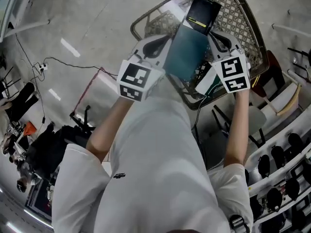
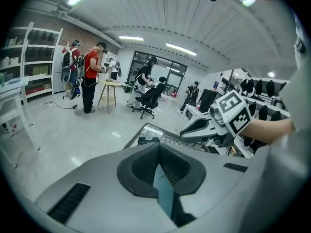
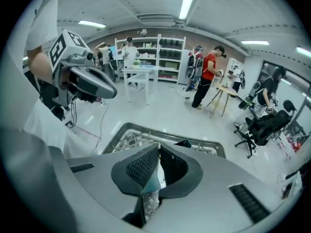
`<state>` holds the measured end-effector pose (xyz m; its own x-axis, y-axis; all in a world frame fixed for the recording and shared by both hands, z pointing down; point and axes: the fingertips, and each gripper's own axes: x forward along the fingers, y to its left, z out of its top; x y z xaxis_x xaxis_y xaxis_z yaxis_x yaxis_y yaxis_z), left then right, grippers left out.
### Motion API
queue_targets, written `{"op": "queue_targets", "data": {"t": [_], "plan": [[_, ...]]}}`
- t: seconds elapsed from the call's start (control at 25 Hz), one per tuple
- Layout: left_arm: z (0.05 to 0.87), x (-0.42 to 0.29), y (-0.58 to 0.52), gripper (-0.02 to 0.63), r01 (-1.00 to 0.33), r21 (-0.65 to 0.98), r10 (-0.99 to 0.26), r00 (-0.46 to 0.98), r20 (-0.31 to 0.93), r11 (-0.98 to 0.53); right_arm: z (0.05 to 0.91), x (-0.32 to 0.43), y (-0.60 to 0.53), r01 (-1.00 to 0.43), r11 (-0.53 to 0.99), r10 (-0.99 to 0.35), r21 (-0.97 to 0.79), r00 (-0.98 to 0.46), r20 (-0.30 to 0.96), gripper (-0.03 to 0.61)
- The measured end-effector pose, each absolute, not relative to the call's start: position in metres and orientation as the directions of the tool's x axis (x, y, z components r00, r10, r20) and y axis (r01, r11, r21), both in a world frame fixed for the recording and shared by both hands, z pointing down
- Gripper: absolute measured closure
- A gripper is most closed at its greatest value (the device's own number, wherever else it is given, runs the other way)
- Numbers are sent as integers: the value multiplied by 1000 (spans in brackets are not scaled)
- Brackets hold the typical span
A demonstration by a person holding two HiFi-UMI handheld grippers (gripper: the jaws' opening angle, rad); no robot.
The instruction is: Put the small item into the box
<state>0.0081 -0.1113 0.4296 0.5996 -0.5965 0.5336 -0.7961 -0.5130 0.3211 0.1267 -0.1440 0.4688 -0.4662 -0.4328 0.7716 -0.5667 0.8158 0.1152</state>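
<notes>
A flat teal box (image 1: 187,52) hangs in the air between my two grippers, over a wire basket (image 1: 245,30). A small black item (image 1: 204,11) with a yellow stripe sticks out at the box's far end. My left gripper (image 1: 163,46) is shut on the box's left edge, which shows as a teal strip (image 2: 165,194) between the jaws of the left gripper (image 2: 163,178). My right gripper (image 1: 214,41) is shut on the opposite edge; the teal corner (image 3: 151,182) sits between the pads of the right gripper (image 3: 154,171). Each gripper also sees the other: right gripper (image 2: 204,127), left gripper (image 3: 92,84).
The wire basket (image 3: 127,130) holds dark and pale things under the box. Cables (image 1: 73,62) trail over the grey floor. Chairs and dark gear (image 1: 277,154) stand to the right, bags (image 1: 46,144) to the left. People (image 2: 90,76) work at tables and white shelves (image 3: 167,57) farther off.
</notes>
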Motion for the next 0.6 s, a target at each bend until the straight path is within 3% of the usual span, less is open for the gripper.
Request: {"op": "queue_targets", "data": {"t": [0.4,0.6], "plan": [[367,5,-88,611,-785,278,-631,613,475,-553,345,128,-110,-854,516,-754,69,-415,509,571],[329,-5,-84,611,-790,254,-672,610,419,-558,301,134,-87,-893,435,-839,117,-355,413,577]]}}
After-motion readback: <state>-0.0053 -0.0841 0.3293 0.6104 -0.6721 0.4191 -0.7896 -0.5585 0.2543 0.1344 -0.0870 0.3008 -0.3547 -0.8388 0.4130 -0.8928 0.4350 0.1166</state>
